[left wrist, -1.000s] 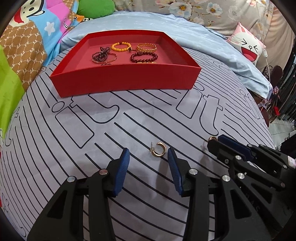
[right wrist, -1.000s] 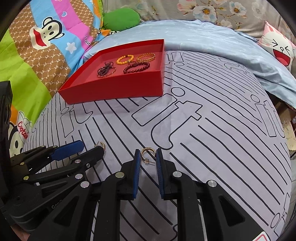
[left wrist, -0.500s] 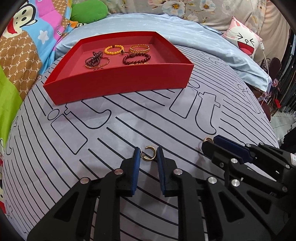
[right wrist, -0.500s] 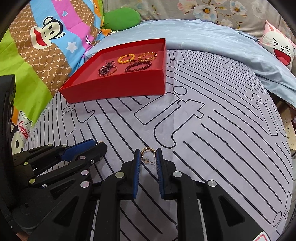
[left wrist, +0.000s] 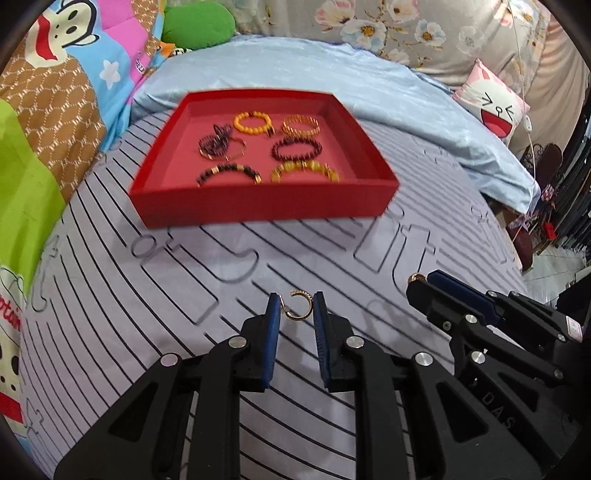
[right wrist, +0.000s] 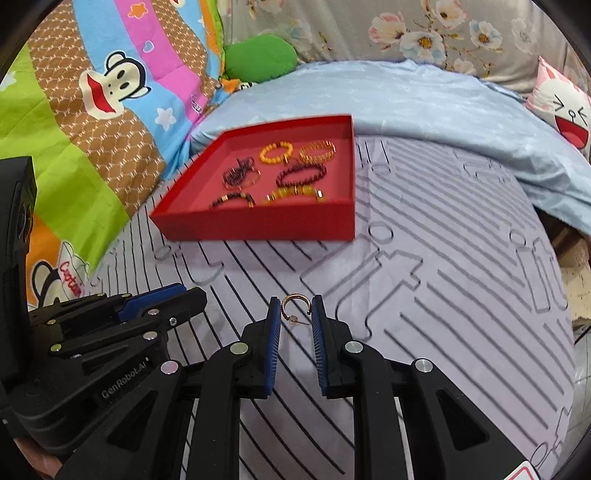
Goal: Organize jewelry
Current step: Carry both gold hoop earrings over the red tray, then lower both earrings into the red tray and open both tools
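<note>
My left gripper (left wrist: 295, 308) is shut on a gold hoop earring (left wrist: 300, 305), held above the striped bedspread. My right gripper (right wrist: 295, 309) is shut on a second gold hoop earring (right wrist: 293, 304), whose post sticks out sideways. Each gripper shows in the other's view: the right one (left wrist: 421, 282) with a bit of gold at its tips, the left one (right wrist: 184, 291) seen side-on at the lower left. Ahead lies a red tray (left wrist: 258, 201) (right wrist: 258, 223) holding several bead bracelets and bangles (left wrist: 297, 149).
Colourful cartoon quilt (right wrist: 92, 110) and a green cushion (left wrist: 199, 24) lie left and behind the tray. A light blue blanket (left wrist: 406, 110) and a pink cat pillow (left wrist: 491, 107) sit at the right. The bed's edge drops off at the far right.
The left jaws closed on the earring that lay on the bedspread. Both grippers then rose with their earrings, so more of the tray's inside shows now.
</note>
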`<state>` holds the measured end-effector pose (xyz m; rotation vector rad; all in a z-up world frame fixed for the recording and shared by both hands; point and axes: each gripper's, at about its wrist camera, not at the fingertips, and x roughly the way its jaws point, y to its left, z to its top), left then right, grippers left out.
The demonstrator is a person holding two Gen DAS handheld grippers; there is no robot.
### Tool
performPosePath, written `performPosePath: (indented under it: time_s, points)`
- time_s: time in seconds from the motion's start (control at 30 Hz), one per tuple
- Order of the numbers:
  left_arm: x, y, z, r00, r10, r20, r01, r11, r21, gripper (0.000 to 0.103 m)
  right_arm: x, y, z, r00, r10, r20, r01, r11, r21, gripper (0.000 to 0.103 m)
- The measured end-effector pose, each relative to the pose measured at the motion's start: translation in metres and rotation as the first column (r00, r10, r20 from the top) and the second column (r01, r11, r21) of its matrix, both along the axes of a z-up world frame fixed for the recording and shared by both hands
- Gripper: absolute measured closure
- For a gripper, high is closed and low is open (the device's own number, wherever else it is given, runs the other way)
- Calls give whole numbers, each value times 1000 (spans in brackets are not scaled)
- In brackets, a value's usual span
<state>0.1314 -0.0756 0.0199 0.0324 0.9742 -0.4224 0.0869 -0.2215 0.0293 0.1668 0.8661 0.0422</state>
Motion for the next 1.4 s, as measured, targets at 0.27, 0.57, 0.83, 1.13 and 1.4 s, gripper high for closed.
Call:
performPosePath:
  time_s: [0.27,0.57,0.83,1.13,1.4]
  points:
    - [44,12,58,991,47,124,-44,999,-26,85,47,6,55,992,41,117,-41,999,-3,87]
    - [114,11,85,977,90,191,-91,996,-4,85,117,9,79,987,46,157,-45,999,-12,87]
    - [169,1,66,981,97,168,-102,994,23,85,175,7,56,994,27,107,-27,1000,2,87]
    - [207,-8,32,986,110,122,-118,991,60,85,212,8,20,999,19,41,-19,1000,6,87]
    - [221,-9,15,989,115,97,-122,990,72,85,225,7,5,1000,15,11,-15,1000,9,87]
